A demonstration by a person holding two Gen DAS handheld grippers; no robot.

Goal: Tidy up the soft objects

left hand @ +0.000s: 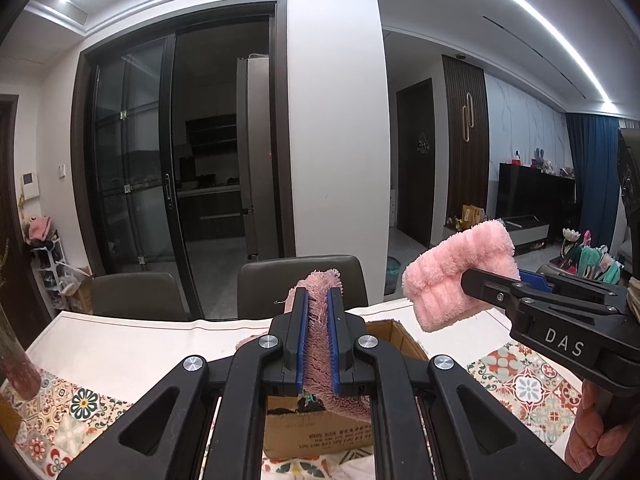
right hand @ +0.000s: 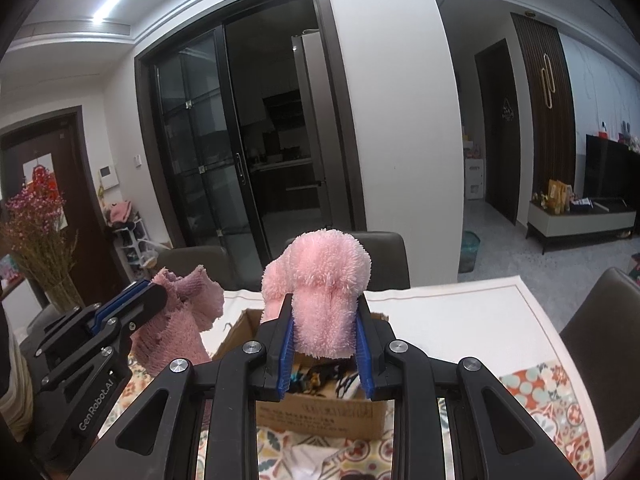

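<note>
My left gripper [left hand: 317, 300] is shut on a dusty-pink fringed cloth [left hand: 319, 332] that hangs down over an open cardboard box [left hand: 316, 432]. The same gripper [right hand: 154, 296] and cloth [right hand: 176, 324] show at the left of the right wrist view. My right gripper [right hand: 324, 312] is shut on a fluffy light-pink folded towel [right hand: 320, 280], held above the box [right hand: 320, 412]. In the left wrist view the right gripper [left hand: 472, 278] and its towel [left hand: 456, 272] are at the right. The box holds small dark items.
The box stands on a table with a white and patterned-tile cloth [left hand: 120, 344]. Two dark chairs [left hand: 300, 280] stand at the far edge. A vase of dried flowers [right hand: 44, 240] is at the left. A chair [right hand: 600, 340] is at the right.
</note>
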